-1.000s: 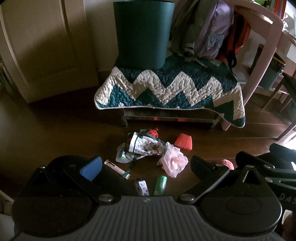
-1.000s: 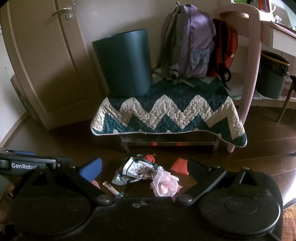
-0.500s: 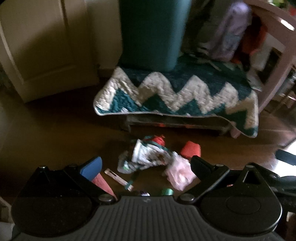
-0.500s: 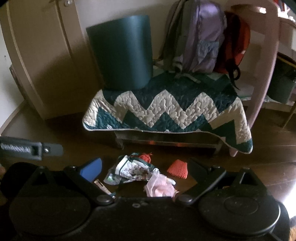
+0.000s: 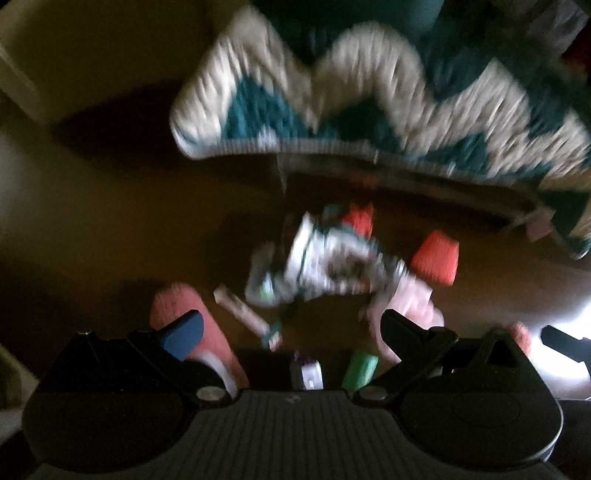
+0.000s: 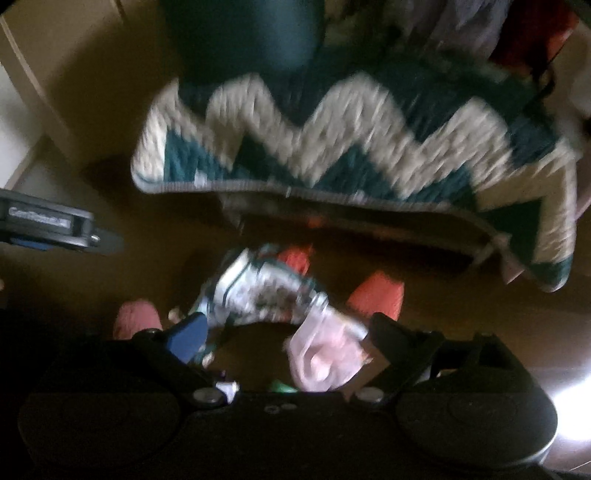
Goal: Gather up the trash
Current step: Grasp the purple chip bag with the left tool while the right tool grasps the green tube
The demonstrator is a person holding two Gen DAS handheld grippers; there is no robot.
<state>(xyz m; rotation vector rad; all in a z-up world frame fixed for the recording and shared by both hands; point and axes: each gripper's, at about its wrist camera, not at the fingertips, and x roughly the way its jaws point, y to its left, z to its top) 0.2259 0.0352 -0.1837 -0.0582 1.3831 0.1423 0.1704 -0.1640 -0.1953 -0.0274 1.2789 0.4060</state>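
Trash lies on the dark wooden floor in front of a bench; both views are blurred. A crumpled printed wrapper (image 5: 325, 262) (image 6: 258, 291) sits in the middle, with a red-orange mesh piece (image 5: 436, 258) (image 6: 376, 295) to its right. Below it lies a pink tissue (image 5: 410, 306) (image 6: 321, 358). My left gripper (image 5: 291, 332) hangs open above a thin stick wrapper (image 5: 243, 314) and a green tube (image 5: 360, 371). The jaws of my right gripper (image 6: 288, 332) are closing, still wide apart. The pink tissue shows between its fingers, near the right one, with no pad pressing on it.
A dark green bin (image 6: 251, 33) stands on the bench, which is draped with a teal-and-white zigzag quilt (image 5: 369, 96) (image 6: 332, 122). Pink soft shapes (image 5: 173, 306) (image 5: 519, 334) flank the litter. A cupboard fills the left. The left gripper's body (image 6: 48, 225) shows beside my right gripper.
Both grippers have dropped towards the floor and tipped downward. The litter looms larger and closer, and the bin and backpacks have slid up to the top edge.
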